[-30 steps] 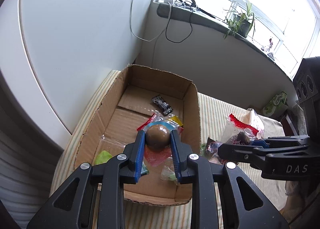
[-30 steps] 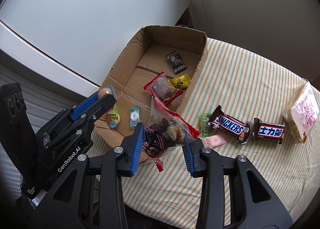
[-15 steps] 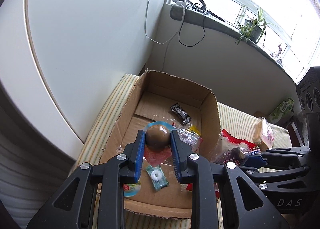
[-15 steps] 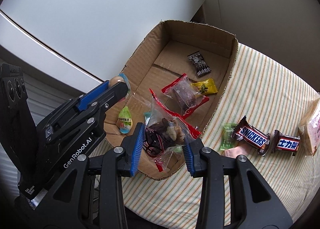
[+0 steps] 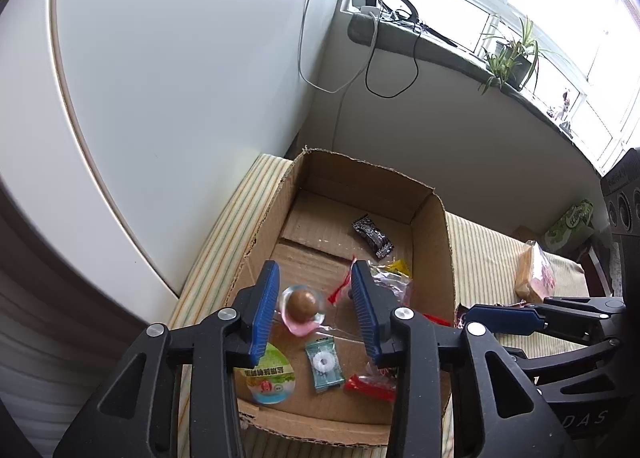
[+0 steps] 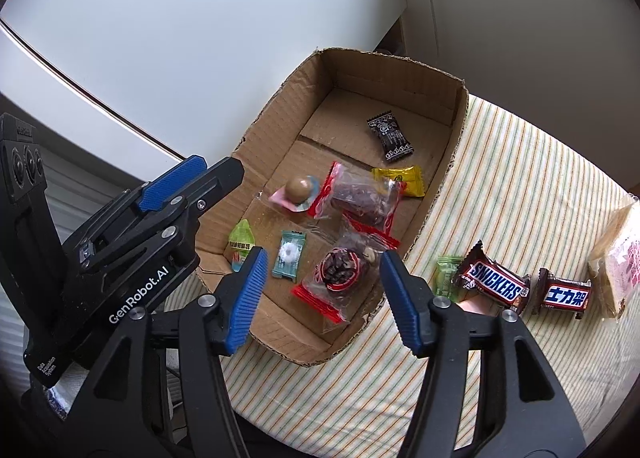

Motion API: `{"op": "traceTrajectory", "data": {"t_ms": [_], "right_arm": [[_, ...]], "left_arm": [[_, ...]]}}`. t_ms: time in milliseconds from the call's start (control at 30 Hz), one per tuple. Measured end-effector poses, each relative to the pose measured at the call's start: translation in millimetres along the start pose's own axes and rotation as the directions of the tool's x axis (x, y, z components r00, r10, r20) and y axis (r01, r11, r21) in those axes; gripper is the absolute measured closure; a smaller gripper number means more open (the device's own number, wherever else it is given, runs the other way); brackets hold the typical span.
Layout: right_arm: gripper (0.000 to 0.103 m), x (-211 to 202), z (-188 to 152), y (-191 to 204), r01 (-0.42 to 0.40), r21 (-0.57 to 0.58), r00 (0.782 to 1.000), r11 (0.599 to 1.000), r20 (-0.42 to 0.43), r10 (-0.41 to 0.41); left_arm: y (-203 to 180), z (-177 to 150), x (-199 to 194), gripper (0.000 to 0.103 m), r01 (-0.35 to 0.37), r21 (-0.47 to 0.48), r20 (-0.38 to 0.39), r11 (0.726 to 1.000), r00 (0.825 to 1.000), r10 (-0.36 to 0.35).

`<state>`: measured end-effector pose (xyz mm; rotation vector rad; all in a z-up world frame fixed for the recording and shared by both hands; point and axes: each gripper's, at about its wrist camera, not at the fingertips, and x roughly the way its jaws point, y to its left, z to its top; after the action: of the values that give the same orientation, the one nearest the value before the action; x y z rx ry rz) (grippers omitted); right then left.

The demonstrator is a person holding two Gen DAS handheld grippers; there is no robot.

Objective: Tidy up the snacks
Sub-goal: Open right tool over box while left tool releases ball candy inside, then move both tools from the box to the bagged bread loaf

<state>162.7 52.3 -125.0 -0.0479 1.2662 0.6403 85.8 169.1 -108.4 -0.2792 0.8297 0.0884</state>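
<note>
Tongs first: the left gripper (image 5: 316, 314) has its blue jaws opening over the cardboard box (image 6: 456, 162), and the brown ball candy (image 5: 301, 304) in its clear pink-edged wrapper sits between them with daylight on both sides, nothing pressing it. It looks loose, down on or close to the box floor. Right gripper (image 6: 324, 298) does the same, jaws opening, and the red-edged bag of dark fruit (image 6: 340, 274) lies between the pads, touching neither, at the near right of the box.

Farther out in the box: a green jelly cup (image 6: 241, 244) and a teal ring-mint packet (image 6: 289, 256) near the front, a second red-edged clear bag (image 6: 360, 198) in the middle, a yellow candy (image 6: 398, 182) just beyond it, a black candy (image 6: 390, 138) at the far end. Out on the striped cloth (image 6: 520, 178), right of the box: a small green packet (image 6: 447, 278), a Snickers bar (image 6: 496, 286), a second bar with blue lettering (image 6: 566, 296) and a wrapped cake (image 6: 618, 262), all unsorted.

Risks, as I judge them: the fruit bag lies close to the near right wall, so a jaw lifting away could snag its crinkly edge and drag it over the rim. The round candy could roll under the neighbouring bag. The two grippers are close together over the box and could knock each other on the way out.
</note>
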Motion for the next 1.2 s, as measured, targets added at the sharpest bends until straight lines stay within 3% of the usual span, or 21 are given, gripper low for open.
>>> {"op": "traceTrajectory", "data": {"t_ms": [400, 733, 900, 1200], "right_arm": [[0.042, -18, -13, -15, 0.016, -0.001, 1.0, 1.0, 0.009, -0.016], [0.042, -51, -35, -51, 0.044, 0.004, 0.998, 0.999, 0.044, -0.045], [0.042, -68, -60, -79, 0.094, 0.02, 0.992, 0.995, 0.076, -0.096], [0.042, -105, -115, -146, 0.156, 0.156, 0.974, 0.975, 0.14, -0.178]], "left_arm": [[-10, 4, -7, 0.062, -0.002, 0.002, 0.015, 1.0, 1.0, 0.002], [-38, 4, -18, 0.062, 0.024, 0.035, 0.025, 0.999, 0.999, -0.025], [-56, 2, -21, 0.062, 0.055, 0.055, 0.017, 0.997, 0.998, -0.056], [-91, -18, -15, 0.062, 0.115, 0.099, -0.038, 0.988, 0.993, -0.112]]}}
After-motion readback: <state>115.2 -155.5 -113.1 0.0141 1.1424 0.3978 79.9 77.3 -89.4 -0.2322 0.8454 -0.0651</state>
